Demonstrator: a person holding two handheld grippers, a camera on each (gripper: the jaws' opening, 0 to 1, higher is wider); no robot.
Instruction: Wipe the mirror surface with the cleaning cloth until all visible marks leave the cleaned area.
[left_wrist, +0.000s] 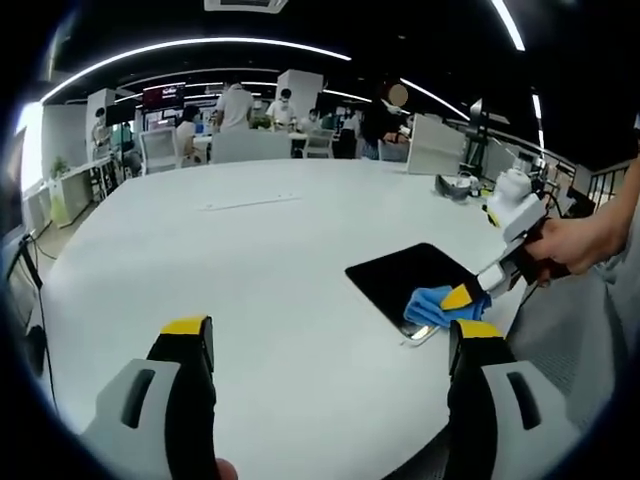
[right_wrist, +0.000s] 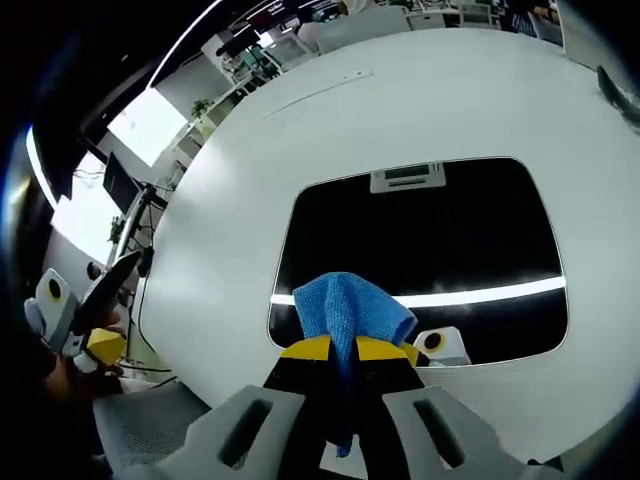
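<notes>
- Mirror lies flat on the white tabletop, close to the near edge where we stand; in the left gripper view the mirror sits toward the near right part of the round top.
- We judge the mirror rigid, smooth and breakable. It rests loose on the tabletop as far as we can tell, so a hard sideways stroke could slide it toward the edge. We would press lightly and flat.
- Our cleaning cloth is blue, soft and limp. It bunches above the jaw tips and drapes down between them. In the left gripper view the cleaning cloth rests on the mirror's near corner.
- Our right gripper has its jaws pressed together on the cloth, pinching a fold at the middle. We judge that a sound hold: enough cloth stands proud of the tips to keep the hard jaws off the glass.
- From the other view the right gripper reaches in from the right, held in a hand.
- Our left gripper hangs over bare tabletop beside the mirror, jaws spread wide and holding nothing.
- We see only reflected ceiling lights on the glass; any marks are too faint for us to tell.
- Cloth this light may slip if we drag it fast.
</notes>
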